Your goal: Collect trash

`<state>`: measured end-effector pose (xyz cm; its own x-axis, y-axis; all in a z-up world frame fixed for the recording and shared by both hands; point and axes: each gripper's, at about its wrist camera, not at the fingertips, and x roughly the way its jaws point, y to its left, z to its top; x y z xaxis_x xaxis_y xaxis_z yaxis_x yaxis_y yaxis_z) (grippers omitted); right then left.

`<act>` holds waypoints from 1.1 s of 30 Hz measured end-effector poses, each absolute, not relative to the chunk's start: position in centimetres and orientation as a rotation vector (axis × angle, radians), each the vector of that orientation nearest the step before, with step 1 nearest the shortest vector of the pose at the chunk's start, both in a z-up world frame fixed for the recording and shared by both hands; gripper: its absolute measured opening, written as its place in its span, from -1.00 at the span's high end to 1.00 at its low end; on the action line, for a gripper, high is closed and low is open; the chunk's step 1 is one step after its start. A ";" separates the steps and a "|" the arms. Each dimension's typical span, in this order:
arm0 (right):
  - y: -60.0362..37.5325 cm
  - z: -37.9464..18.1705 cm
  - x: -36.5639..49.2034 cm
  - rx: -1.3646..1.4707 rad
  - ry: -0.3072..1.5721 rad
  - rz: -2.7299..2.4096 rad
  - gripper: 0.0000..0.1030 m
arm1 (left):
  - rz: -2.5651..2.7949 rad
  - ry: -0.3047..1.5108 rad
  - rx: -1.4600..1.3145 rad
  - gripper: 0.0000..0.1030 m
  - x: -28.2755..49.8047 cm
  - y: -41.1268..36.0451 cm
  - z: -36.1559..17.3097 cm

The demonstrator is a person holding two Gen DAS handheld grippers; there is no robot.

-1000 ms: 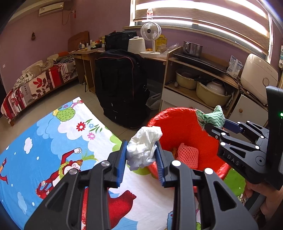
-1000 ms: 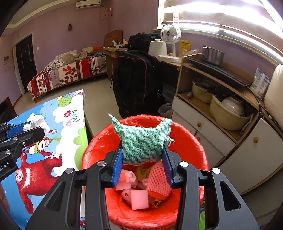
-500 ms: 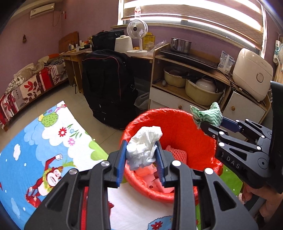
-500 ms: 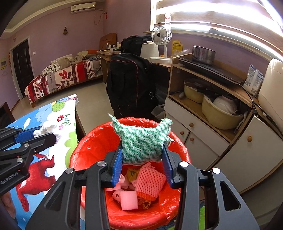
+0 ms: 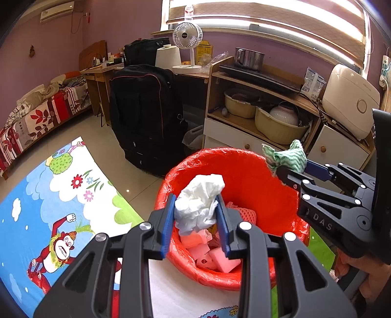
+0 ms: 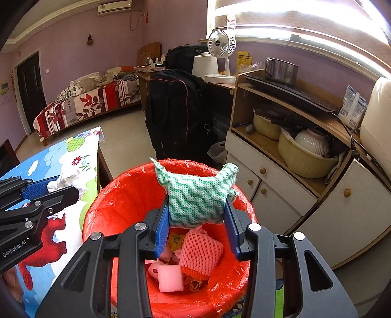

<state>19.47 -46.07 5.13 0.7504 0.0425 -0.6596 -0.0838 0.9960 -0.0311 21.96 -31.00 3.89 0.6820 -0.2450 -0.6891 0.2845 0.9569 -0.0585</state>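
- left gripper (image 5: 196, 221) is pinching a crumpled white tissue (image 5: 199, 203) over the red-lined bin (image 5: 244, 171).
- right gripper (image 6: 198, 226) is clamping a green zigzag cloth (image 6: 196, 195) above the bin.

Bright daylight through the slatted window blind (image 5: 268, 22) at top right, blown out to white bands there in both views. Glare also on the pale floor (image 6: 122, 139) and a small glint on the tiles near the rug. Strong barrel distortion: shelves and ceiling line bent, dark vignette in the corners. Sharp throughout, no motion blur. Soft shadows only, deepest under the black luggage (image 5: 146, 117) and inside the red bin (image 6: 136, 195).
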 end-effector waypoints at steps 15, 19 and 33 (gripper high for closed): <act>-46.0 4.6 20.1 -0.086 0.726 0.066 -0.45 | -0.330 0.762 0.019 -0.47 22.9 -30.8 3.0; -45.3 4.0 20.2 -0.125 0.741 0.079 -0.45 | -0.307 0.766 -0.018 -0.47 23.0 -30.0 3.0; -46.8 6.0 19.3 -0.069 0.716 -0.053 -0.45 | -0.240 0.685 0.048 -0.52 18.2 -27.6 9.4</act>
<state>19.34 -46.76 6.04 0.7530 -0.0722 -0.6540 0.0251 0.9964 -0.0811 18.19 -27.63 9.36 0.7481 -0.2035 -0.6316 0.2347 0.9714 -0.0349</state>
